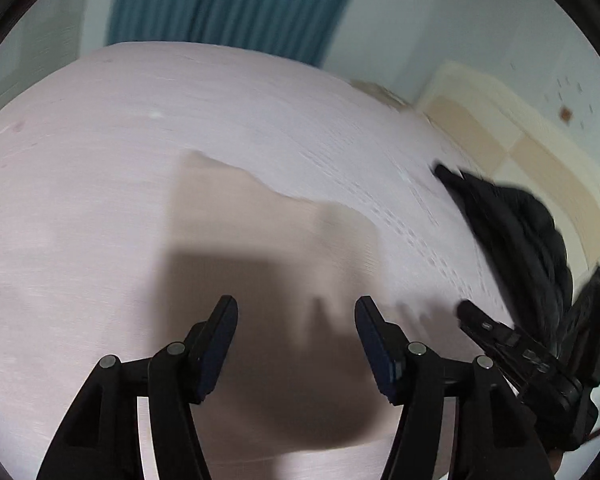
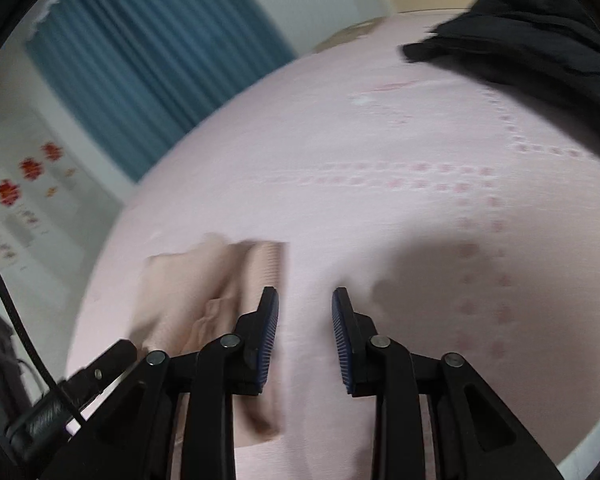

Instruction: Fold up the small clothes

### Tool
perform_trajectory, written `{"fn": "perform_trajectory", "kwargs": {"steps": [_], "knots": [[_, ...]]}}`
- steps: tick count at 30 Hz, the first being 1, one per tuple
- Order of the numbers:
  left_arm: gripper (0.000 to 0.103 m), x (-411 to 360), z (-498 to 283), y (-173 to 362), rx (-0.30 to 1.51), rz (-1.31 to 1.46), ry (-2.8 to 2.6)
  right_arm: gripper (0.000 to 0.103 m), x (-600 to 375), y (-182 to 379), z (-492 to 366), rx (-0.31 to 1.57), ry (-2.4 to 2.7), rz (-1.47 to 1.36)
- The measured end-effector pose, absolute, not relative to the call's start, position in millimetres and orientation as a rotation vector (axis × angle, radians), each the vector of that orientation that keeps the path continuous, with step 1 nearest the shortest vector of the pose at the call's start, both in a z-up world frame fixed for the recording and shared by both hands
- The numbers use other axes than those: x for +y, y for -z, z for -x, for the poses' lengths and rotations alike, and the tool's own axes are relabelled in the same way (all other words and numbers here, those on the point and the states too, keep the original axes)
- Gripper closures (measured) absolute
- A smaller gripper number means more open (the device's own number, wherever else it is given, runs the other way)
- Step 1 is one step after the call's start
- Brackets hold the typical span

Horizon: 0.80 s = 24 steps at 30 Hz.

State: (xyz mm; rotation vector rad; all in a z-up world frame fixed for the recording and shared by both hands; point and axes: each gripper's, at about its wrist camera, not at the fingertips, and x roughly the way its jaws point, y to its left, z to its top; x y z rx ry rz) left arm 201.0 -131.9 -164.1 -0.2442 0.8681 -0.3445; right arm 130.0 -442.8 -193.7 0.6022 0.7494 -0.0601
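A small beige garment lies flat on the pink bedsheet, blurred by motion. My left gripper is open and empty, held just above the garment's near edge. In the right wrist view the same garment lies folded at the left of my right gripper, which is open and empty over bare sheet. The right gripper also shows in the left wrist view at the right. The left gripper's tip shows in the right wrist view at the lower left.
A pile of black clothes lies at the bed's right side, also in the right wrist view. A cream headboard stands behind it. A blue curtain hangs beyond the bed's far edge.
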Motion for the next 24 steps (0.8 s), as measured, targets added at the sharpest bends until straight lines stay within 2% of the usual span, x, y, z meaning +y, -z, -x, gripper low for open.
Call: {"fn": "perform_trajectory", "kwargs": {"steps": [5,10,13,15,17,20,24], "knots": [[0.044,-61.6,-203.3,174.9,0.837,0.242,0.277,0.06,-408.2,185.4,-135.6,0.735,-0.128,-0.63],[0.044,-30.0,-204.3,189.4,0.807,0.312,0.281,0.06,-365.6,183.6,-148.2,0.764,-0.153,-0.539],[0.044,-43.0,-217.9,203.2,0.861,0.391,0.33,0.06,-335.7,190.2,-156.4,0.816,-0.104,-0.374],[0.044,-42.5,-223.0,204.1,0.867,0.446,0.378,0.07,-322.0,195.7,-156.9,0.84,-0.024,-0.257],[0.044,-39.9,-225.2,204.1,0.862,0.459,0.386,0.075,-319.3,195.5,-151.4,0.823,0.048,-0.215],[0.044,-30.7,-227.1,206.8,0.865,0.486,0.37,0.073,-334.1,190.0,-139.7,0.758,0.084,-0.294],[0.044,-19.1,-229.1,209.7,0.88,0.542,0.364,0.071,-336.1,209.2,-155.3,0.868,0.065,-0.323]]}}
